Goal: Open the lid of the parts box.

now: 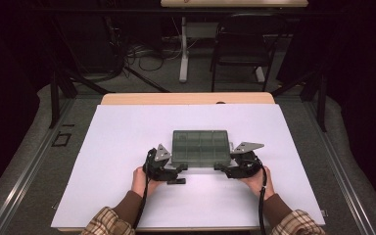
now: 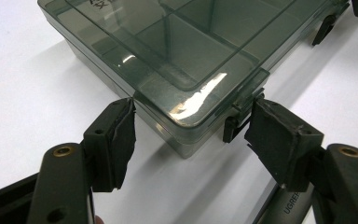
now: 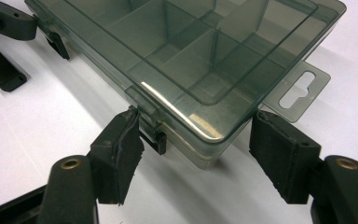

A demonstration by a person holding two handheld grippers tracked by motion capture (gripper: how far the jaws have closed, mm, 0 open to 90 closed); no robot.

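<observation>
Smoked-grey clear plastic forms the one box (image 1: 199, 148), which lies lid-down-shut near the middle of the white board (image 1: 122, 147) on the table.

High view: one box, two grippers, two hands. The left gripper (image 1: 178, 169) sits at the box's near left corner and the right gripper (image 1: 221, 167) at its near right corner. One small black piece (image 1: 176, 181) lies on the board just beside the left gripper. A chair (image 1: 242, 41) stands on the floor beyond the table. Jaw spacing is too small to read here.

Left gripper view: the two jaws stand apart and straddle the box's near corner (image 2: 186, 126). One pad (image 2: 116, 135) is at the box's side wall; the other pad (image 2: 279, 135) is at a black latch (image 2: 233, 128) on the front edge. Whether either pad presses cannot be told. A second latch (image 2: 325, 28) shows farther along the same edge. Inner dividers are visible through the lid.

Right gripper view: the two jaws stand apart around the other near corner (image 3: 209, 144). One pad (image 3: 121, 149) is at a black latch (image 3: 154, 139); the other pad (image 3: 282, 151) is clear of the box, below a clear hang tab (image 3: 303, 91) with a slot. This view adds the tab, and it shows the far latch (image 3: 58, 44) with the left gripper's jaw next to it and the black piece (image 3: 2, 67) beyond.
</observation>
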